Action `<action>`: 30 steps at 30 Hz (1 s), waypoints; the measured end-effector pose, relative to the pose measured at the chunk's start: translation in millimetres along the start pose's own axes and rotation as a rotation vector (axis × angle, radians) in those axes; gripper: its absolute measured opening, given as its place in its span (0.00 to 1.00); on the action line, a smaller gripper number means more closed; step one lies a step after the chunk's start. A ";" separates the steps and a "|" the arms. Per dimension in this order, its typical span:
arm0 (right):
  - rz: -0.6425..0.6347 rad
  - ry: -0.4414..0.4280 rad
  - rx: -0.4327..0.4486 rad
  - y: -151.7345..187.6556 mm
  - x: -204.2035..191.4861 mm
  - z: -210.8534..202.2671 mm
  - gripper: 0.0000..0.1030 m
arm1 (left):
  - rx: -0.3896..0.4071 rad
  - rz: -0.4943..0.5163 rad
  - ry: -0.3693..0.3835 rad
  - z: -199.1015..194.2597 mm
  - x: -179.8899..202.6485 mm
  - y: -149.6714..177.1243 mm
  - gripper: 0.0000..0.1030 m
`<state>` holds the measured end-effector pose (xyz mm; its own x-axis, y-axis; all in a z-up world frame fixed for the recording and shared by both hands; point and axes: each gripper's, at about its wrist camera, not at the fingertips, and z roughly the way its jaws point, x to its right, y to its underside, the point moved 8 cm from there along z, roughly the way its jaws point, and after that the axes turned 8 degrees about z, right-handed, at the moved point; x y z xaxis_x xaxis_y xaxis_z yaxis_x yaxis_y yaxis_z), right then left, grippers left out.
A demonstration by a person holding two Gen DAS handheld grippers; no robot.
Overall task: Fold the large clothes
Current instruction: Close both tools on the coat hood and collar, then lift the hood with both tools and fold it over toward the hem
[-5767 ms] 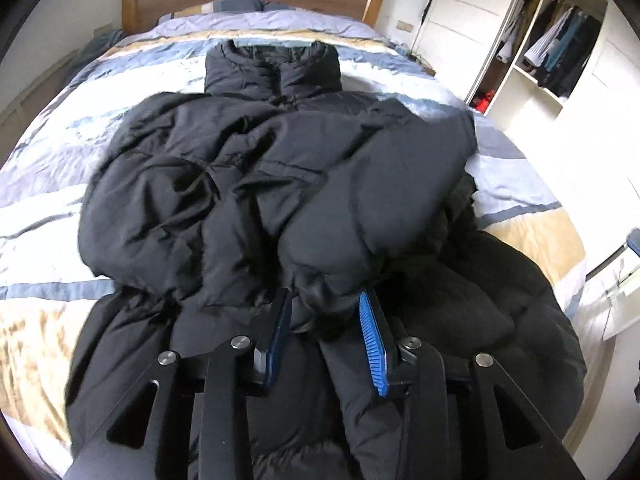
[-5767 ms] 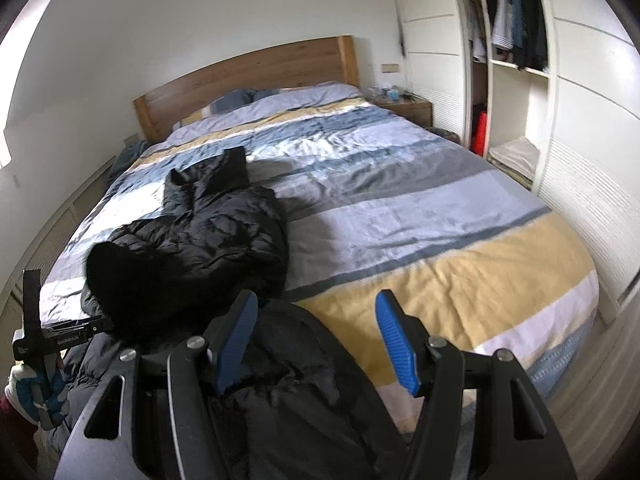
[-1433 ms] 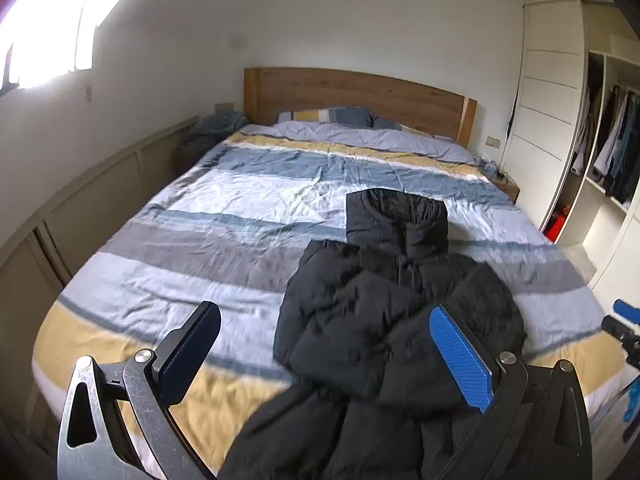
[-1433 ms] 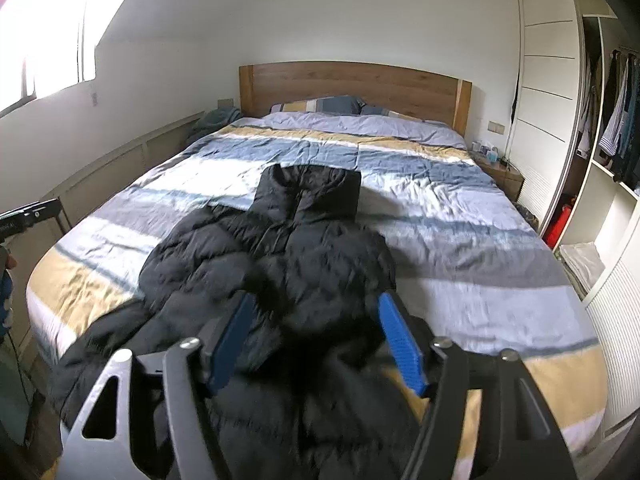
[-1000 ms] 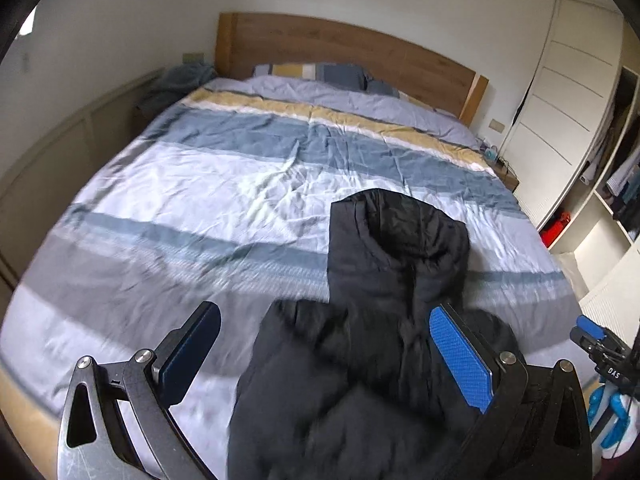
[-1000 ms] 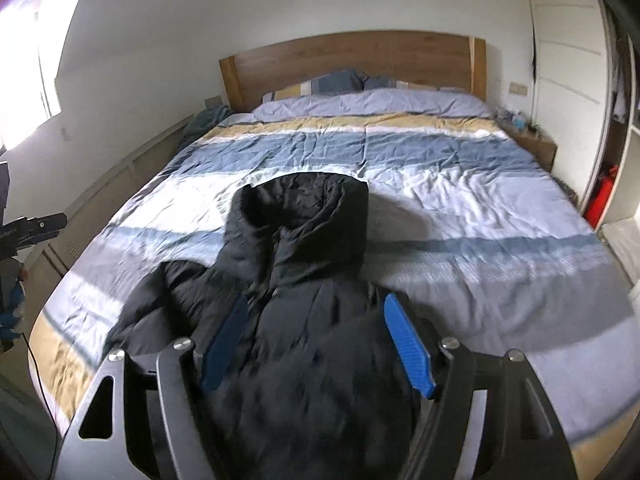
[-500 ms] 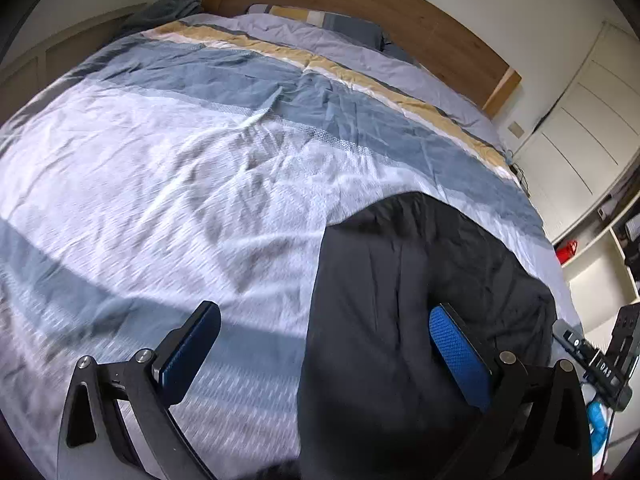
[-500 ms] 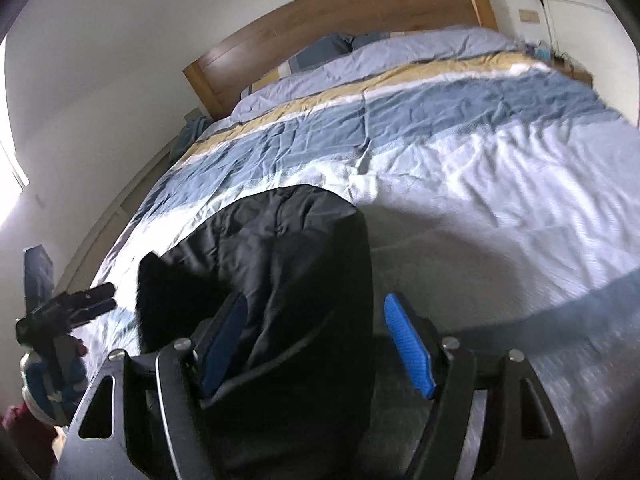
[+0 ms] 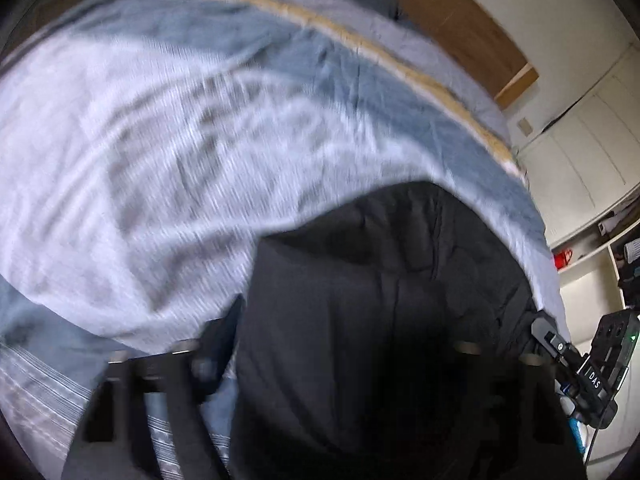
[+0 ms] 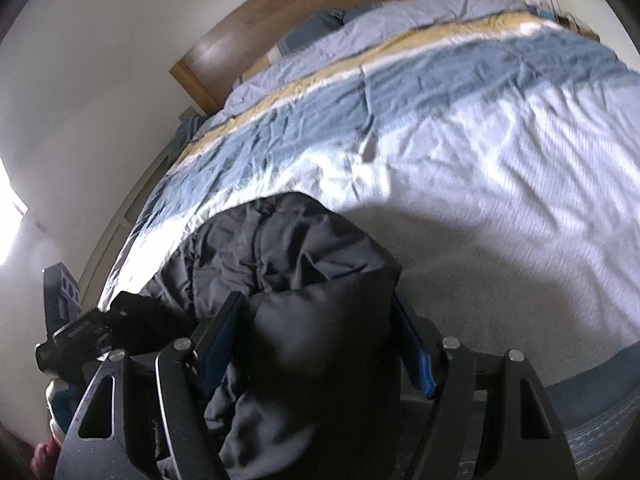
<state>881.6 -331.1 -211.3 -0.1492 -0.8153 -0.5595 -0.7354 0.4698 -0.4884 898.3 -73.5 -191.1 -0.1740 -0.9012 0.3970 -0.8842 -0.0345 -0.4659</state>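
White letters "DAS" on the black right gripper (image 9: 576,364) body at the left wrist view's right edge.

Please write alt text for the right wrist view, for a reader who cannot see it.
The right tongs straddle the hood of a black padded jacket, blue pads on either side, on a bed with a blue, white and yellow striped duvet. A wooden headboard stands behind; the left tongs show at the left edge.
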 end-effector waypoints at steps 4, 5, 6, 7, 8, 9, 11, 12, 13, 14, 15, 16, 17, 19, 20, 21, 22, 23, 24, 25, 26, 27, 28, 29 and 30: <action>-0.044 0.027 -0.028 6.9 -6.1 0.5 0.36 | -0.016 0.035 -0.026 -4.1 9.8 9.2 0.17; -0.059 0.031 -0.030 7.7 -9.7 -2.7 0.28 | -0.005 0.052 -0.029 -12.4 14.2 9.9 0.15; -0.076 0.032 -0.030 8.7 -14.8 -8.4 0.24 | 0.003 0.064 -0.033 -18.4 17.0 10.2 0.14; -0.092 0.032 -0.028 9.9 -18.2 -13.1 0.23 | 0.014 0.078 -0.040 -28.2 20.5 11.1 0.14; -0.113 0.028 -0.024 11.6 -24.4 -22.7 0.22 | 0.020 0.087 -0.044 -35.5 22.5 12.3 0.13; -0.126 0.019 -0.020 13.4 -30.5 -31.7 0.21 | 0.026 0.098 -0.052 -46.7 25.9 14.8 0.13; -0.150 0.005 -0.011 18.3 -43.5 -51.5 0.21 | 0.033 0.118 -0.064 -64.7 31.7 18.8 0.13; -0.165 -0.003 -0.006 21.7 -50.9 -62.4 0.21 | 0.039 0.118 -0.061 -75.6 34.0 22.5 0.13; -0.176 -0.008 -0.003 24.9 -57.3 -72.3 0.21 | 0.043 0.116 -0.056 -84.4 36.2 26.1 0.12; -0.190 -0.016 0.001 30.2 -65.7 -86.6 0.21 | 0.047 0.120 -0.050 -96.7 38.7 33.0 0.12; -0.204 -0.026 0.006 35.7 -73.2 -100.1 0.21 | 0.049 0.128 -0.050 -105.8 40.7 38.3 0.12; -0.215 -0.038 0.010 41.0 -79.9 -112.3 0.21 | 0.055 0.139 -0.052 -118.3 43.1 46.5 0.12; -0.228 -0.056 0.015 48.3 -87.9 -128.2 0.21 | 0.060 0.145 -0.048 -131.0 45.2 54.9 0.12; -0.253 -0.087 0.026 63.9 -102.6 -159.3 0.21 | 0.075 0.142 -0.027 -162.9 47.9 75.6 0.12; -0.263 -0.101 0.034 72.2 -108.9 -175.4 0.21 | 0.081 0.139 -0.021 -175.2 48.5 83.5 0.12; -0.269 -0.110 0.040 80.5 -113.8 -190.4 0.21 | 0.089 0.141 -0.012 -194.1 49.6 96.9 0.12; -0.269 -0.117 0.045 88.5 -117.1 -204.1 0.21 | 0.096 0.146 -0.005 -206.5 50.9 106.4 0.12; -0.269 -0.129 0.049 99.5 -120.0 -220.5 0.21 | 0.104 0.155 0.003 -221.5 52.5 118.7 0.12; -0.272 -0.134 0.054 108.9 -121.6 -232.8 0.21 | 0.109 0.162 0.008 -232.8 53.6 129.1 0.12; -0.277 -0.138 0.058 119.2 -123.9 -245.7 0.21 | 0.113 0.173 0.015 -244.8 55.6 142.4 0.12; -0.283 -0.145 0.063 131.0 -125.6 -259.2 0.21 | 0.117 0.185 0.019 -255.1 57.3 154.6 0.12; -0.282 -0.155 0.065 142.4 -126.1 -271.3 0.21 | 0.120 0.203 0.023 -266.5 59.0 171.9 0.12; -0.277 -0.162 0.066 152.5 -124.9 -281.5 0.21 | 0.122 0.211 0.029 -272.7 59.8 183.9 0.12; -0.270 -0.169 0.067 163.4 -122.8 -291.9 0.21 | 0.125 0.216 0.038 -278.9 59.9 199.0 0.12; -0.266 -0.175 0.069 174.3 -120.7 -300.9 0.21 | 0.126 0.213 0.050 -283.6 58.9 214.3 0.12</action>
<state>572.5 -252.6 -27.5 0.1627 -0.8447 -0.5100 -0.6860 0.2747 -0.6737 575.7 -11.4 -43.2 -0.3748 -0.8716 0.3159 -0.7649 0.0981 -0.6366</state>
